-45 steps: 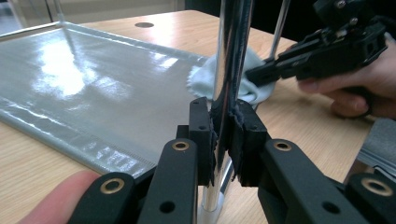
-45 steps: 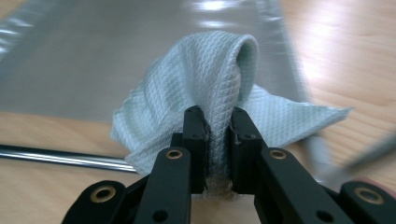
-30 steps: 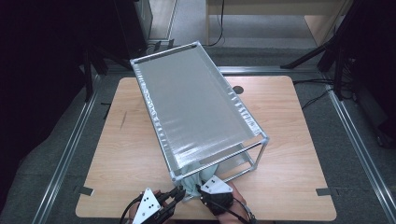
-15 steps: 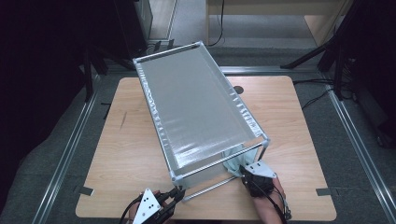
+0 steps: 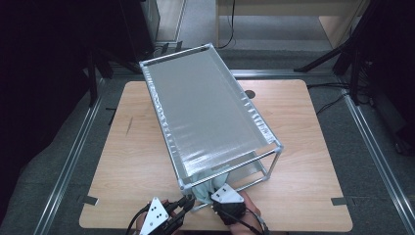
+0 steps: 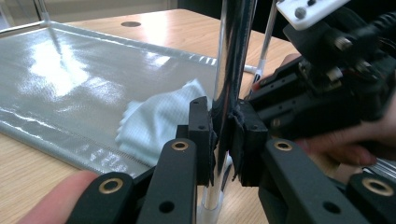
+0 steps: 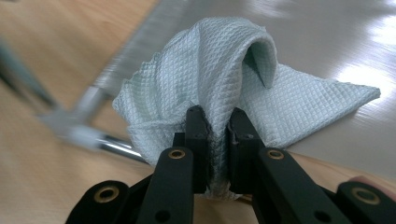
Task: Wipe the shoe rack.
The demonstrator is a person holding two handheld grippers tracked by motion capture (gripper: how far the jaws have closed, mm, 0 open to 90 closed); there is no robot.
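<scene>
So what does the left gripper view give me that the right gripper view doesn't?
Left gripper view: the left tool is shut on the rack's upright chrome post, with the right tool's black body close beside it and a hole in the wooden table beyond. Right gripper view: the right tool is shut on a raised fold of the pale blue cloth, its waffle weave clear, with a blurred rail beside it. Both share the cloth, the grey shelf liner under it and the table.
</scene>
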